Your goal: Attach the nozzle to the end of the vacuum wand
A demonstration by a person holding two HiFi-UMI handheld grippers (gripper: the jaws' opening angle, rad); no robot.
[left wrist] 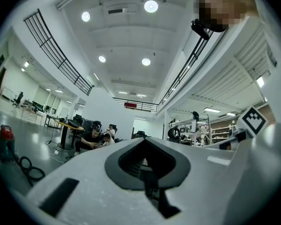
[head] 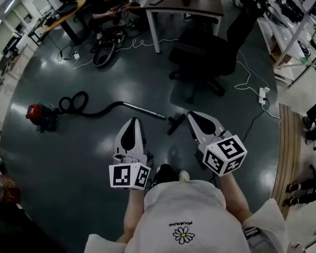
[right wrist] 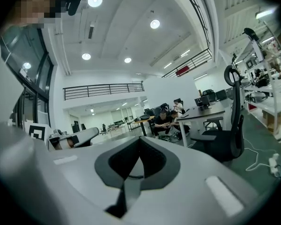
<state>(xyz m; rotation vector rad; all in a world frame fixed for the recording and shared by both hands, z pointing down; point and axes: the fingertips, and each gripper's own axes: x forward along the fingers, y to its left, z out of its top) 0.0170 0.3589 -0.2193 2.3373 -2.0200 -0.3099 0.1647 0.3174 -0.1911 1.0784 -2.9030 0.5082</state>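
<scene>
A red canister vacuum [head: 38,113] stands on the dark floor at the left. Its black hose [head: 76,101] loops and runs right into the metal wand [head: 143,110]. The black nozzle [head: 175,123] lies on the floor just past the wand's end, apart from it. My left gripper [head: 132,121] is held near my body, below the wand, shut and empty. Just right of the nozzle, and above it, my right gripper [head: 194,116] is also shut with nothing in it. In the left gripper view the vacuum [left wrist: 4,137] shows at the far left, beyond the shut jaws.
A black office chair [head: 210,51] stands beyond the nozzle, next to a white-legged table [head: 184,7]. A power strip [head: 263,95] with white cables lies at the right. Two people crouch at the back [head: 116,9]. Shoes [head: 300,186] sit on a mat at the right.
</scene>
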